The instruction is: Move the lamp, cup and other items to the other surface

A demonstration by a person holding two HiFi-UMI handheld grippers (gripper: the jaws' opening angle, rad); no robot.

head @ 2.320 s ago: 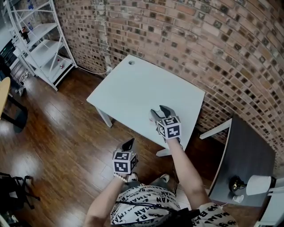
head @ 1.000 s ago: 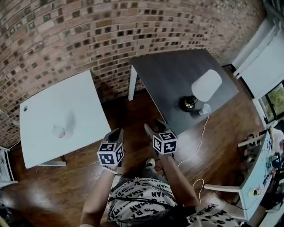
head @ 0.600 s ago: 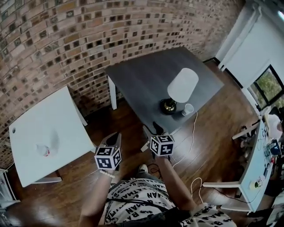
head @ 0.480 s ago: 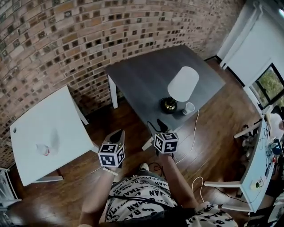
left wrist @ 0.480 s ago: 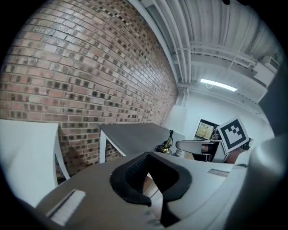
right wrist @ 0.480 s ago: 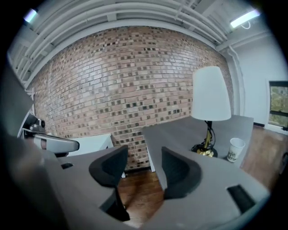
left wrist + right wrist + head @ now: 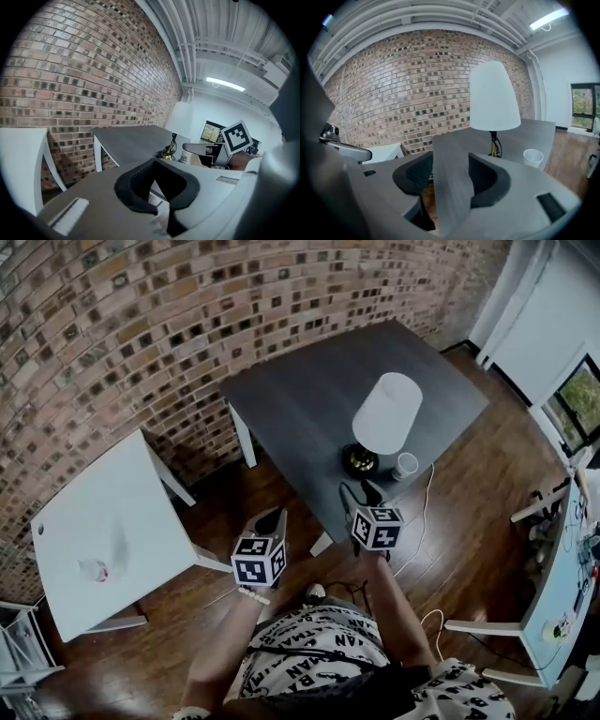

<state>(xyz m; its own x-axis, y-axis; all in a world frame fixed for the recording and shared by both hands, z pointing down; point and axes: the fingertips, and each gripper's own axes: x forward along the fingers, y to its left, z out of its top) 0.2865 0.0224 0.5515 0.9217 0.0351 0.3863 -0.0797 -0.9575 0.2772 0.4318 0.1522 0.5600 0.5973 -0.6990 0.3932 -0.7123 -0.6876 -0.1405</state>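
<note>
Two grippers hang with jaws apart, holding nothing: the left gripper over the floor between the worktops, the right gripper at the dark worktop's near edge. On it stands the lamp, the cup just beside its base. A small item lies on the white worktop.

You are looking at a white-shaded lamp, a white cup, a dark grey table, a white table and a red-brown brick wall; you are wearing a black-lettered white shirt.
</note>
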